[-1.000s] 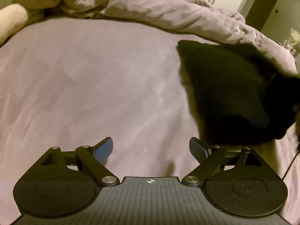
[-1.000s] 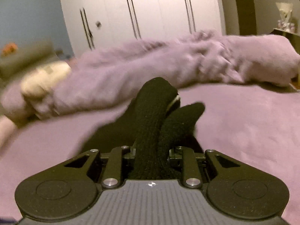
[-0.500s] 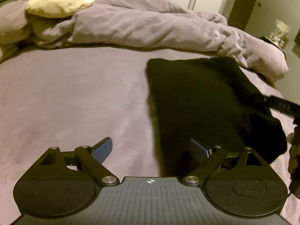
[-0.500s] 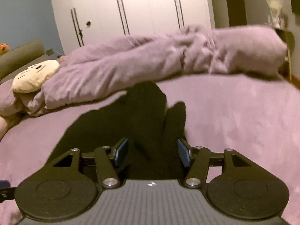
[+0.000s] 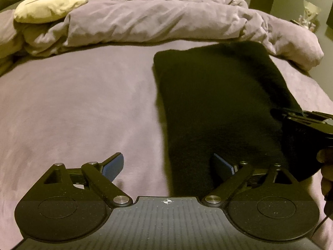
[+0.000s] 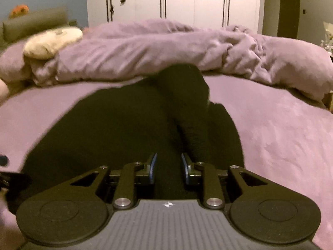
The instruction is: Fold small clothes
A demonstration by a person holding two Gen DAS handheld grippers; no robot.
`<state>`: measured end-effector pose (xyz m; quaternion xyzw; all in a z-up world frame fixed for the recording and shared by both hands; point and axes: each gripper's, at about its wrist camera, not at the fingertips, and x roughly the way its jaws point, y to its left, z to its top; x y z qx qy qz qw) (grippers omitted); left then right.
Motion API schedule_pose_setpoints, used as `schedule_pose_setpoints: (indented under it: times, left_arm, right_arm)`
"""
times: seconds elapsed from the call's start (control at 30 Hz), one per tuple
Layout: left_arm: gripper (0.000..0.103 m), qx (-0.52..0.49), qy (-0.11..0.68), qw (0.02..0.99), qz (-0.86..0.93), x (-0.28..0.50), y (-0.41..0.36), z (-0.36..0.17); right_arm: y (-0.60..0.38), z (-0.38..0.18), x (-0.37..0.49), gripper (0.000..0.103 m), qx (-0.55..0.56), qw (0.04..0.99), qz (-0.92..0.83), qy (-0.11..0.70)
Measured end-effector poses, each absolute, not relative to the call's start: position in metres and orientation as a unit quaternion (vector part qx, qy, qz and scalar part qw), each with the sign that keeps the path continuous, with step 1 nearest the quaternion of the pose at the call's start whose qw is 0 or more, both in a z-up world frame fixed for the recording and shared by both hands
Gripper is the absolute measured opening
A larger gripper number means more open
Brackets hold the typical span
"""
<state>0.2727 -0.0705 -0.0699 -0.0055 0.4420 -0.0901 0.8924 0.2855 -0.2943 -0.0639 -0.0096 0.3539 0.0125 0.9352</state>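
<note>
— Nearest us, what did we see of the left gripper (image 5: 167, 164)?

— We saw its jaws spread wide and released, nothing pinched. The left blue pad (image 5: 113, 166) hung over bare purple bedsheet (image 5: 83, 108); the right pad sat over the near left edge of the black knit garment (image 5: 218, 104).

— And the right gripper (image 6: 169, 166)?

— We found its jaws closing, the blue pads fairly near each other. Black knit lay under and between them, but we could not tell whether the pads pressed on it; a narrow gap showed on either side. From the left wrist view we caught that gripper at the right edge, by the garment's near right side, with part of a hand (image 5: 325, 173) behind it.

— Where did the garment lie?

— We saw it spread flat on the sheet, right of the middle in the left view, running from the grippers toward the far bedding. In the right wrist view a thicker raised ridge (image 6: 187, 104) ran down its middle toward the jaws.

— Farther off?

— We noted a rumpled purple duvet (image 5: 166, 20) heaped across the far side, just touching the garment's far edge. A cream plush cushion (image 5: 50, 4) lay on it at far left, and white wardrobe doors (image 6: 177, 0) stood beyond.
</note>
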Motion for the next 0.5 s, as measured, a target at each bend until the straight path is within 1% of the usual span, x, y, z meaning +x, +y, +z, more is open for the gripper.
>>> schedule_pose_setpoints:
  times: [0.13, 0.23, 0.33, 0.4, 0.5]
  left_arm:
    - [0.098, -0.026, 0.452, 0.885, -0.108, 0.278, -0.063, -0.075]
    - [0.097, -0.055, 0.443, 0.888, -0.112, 0.283, -0.044, -0.064]
    - [0.097, -0.077, 0.433, 0.892, -0.104, 0.297, -0.033, -0.057]
    - [0.097, -0.104, 0.442, 0.884, -0.115, 0.308, -0.031, -0.058]
    - [0.097, -0.133, 0.468, 0.865, -0.125, 0.322, -0.033, -0.066]
  right_arm:
    - [-0.307, -0.084, 0.293, 0.024, 0.007, 0.929, 0.013, 0.371]
    - [-0.307, -0.061, 0.294, 0.024, 0.031, 0.927, 0.017, 0.374]
    - [-0.303, -0.035, 0.293, 0.024, 0.038, 0.942, 0.025, 0.333]
    - [-0.298, -0.034, 0.304, 0.026, 0.025, 0.945, 0.019, 0.325]
    - [-0.303, -0.066, 0.336, 0.027, 0.010, 0.922, -0.007, 0.387]
